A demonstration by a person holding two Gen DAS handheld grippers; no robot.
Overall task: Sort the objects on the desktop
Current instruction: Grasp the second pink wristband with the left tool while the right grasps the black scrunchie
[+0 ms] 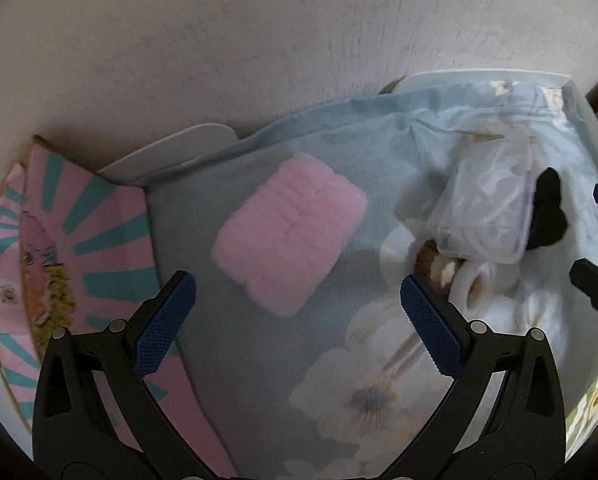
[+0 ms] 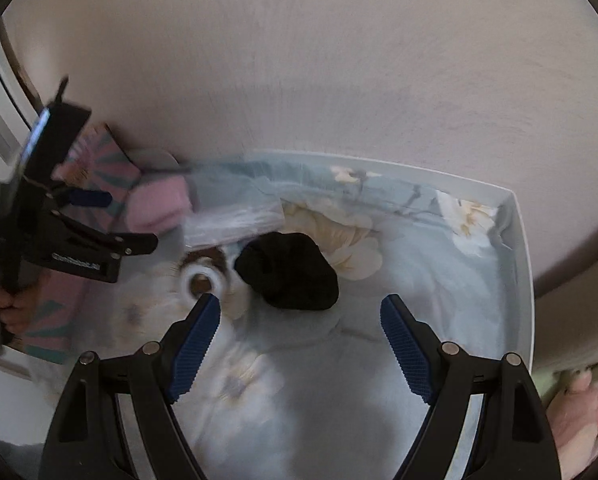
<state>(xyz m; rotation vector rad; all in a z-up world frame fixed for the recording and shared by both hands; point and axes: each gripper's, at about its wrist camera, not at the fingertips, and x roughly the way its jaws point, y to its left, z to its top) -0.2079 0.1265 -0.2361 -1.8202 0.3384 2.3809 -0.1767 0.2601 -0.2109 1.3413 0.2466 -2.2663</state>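
A fluffy pink band [image 1: 289, 236] lies on the floral blue cloth [image 1: 259, 360], just ahead of my open, empty left gripper [image 1: 299, 286]. To its right lie a clear plastic box [image 1: 487, 208], white tape rolls [image 1: 475, 280] and a black fabric piece [image 1: 549, 210]. In the right wrist view the black piece [image 2: 289, 272] lies just ahead of my open, empty right gripper [image 2: 301, 306]. A tape roll [image 2: 203, 278], the clear box [image 2: 235, 220] and the pink band [image 2: 159, 204] lie to its left. The left gripper [image 2: 91, 200] shows there at far left.
A pink and teal patterned box [image 1: 71, 264] stands at the left. The cloth [image 2: 439, 280] lies in a white tray whose rim [image 2: 525, 280] runs along the right. A plain wall [image 1: 259, 40] is close behind. The right gripper's finger [image 1: 595, 280] shows at the left view's right edge.
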